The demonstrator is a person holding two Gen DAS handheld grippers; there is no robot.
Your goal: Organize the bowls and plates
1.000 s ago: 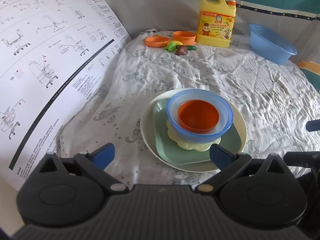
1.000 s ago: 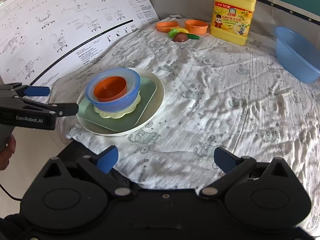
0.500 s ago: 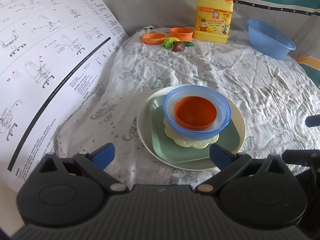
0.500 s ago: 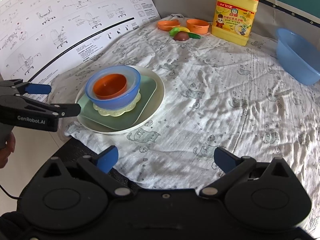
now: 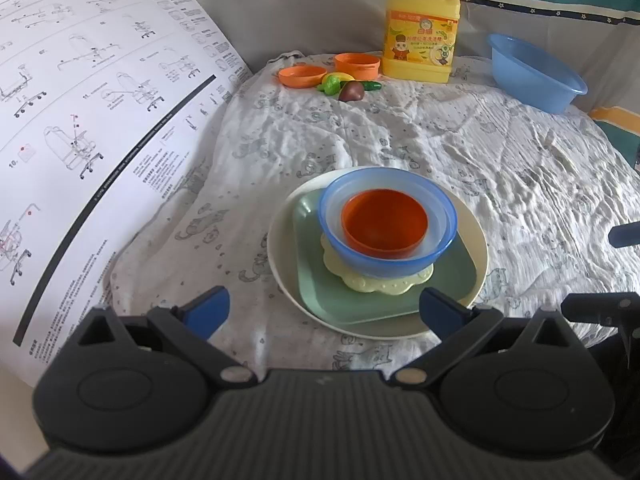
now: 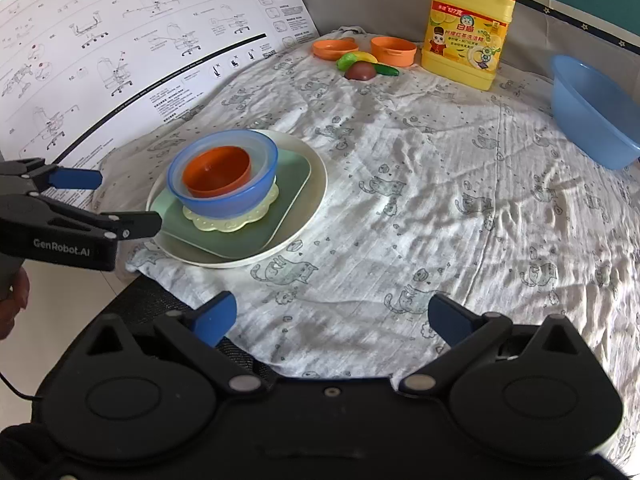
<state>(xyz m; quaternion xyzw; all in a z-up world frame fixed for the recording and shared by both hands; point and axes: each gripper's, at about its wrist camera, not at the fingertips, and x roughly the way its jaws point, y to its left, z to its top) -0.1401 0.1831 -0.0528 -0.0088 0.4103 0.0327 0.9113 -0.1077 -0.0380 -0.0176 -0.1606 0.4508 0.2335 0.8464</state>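
Over a cloth-covered worktop (image 6: 440,184), both grippers hang with jaws spread wide and nothing between them. The left gripper (image 5: 324,308) sits at the near edge, pointing at the stack of dishes; the right gripper (image 6: 330,316) is off to the stack's right, over bare cloth.

The stack stands near the worktop's front left edge. An orange bowl (image 5: 384,222) nests inside a clear bowl (image 5: 436,236), which nests inside a blue bowl (image 5: 384,260). Under them lies a pale yellow scalloped plate (image 5: 384,284), then a green square plate (image 5: 452,276), then a round cream plate (image 5: 280,256) at the bottom. All sit upright and roughly centred on one another.

From the right wrist view, the left gripper (image 6: 116,200) shows side-on just left of the stack, its lower finger tip close to the cream plate's rim; whether it touches cannot be told. Part of a hand (image 6: 16,300) grips its handle.

At the far edge stand a yellow detergent jug (image 6: 466,28), an orange dish (image 6: 334,49) and an orange cup (image 6: 393,50), with toy vegetables (image 6: 362,66) just in front of them. A blue basin (image 6: 592,116) rests at the far right, well apart from the stack. A large instruction sheet (image 5: 80,120) leans along the left side.
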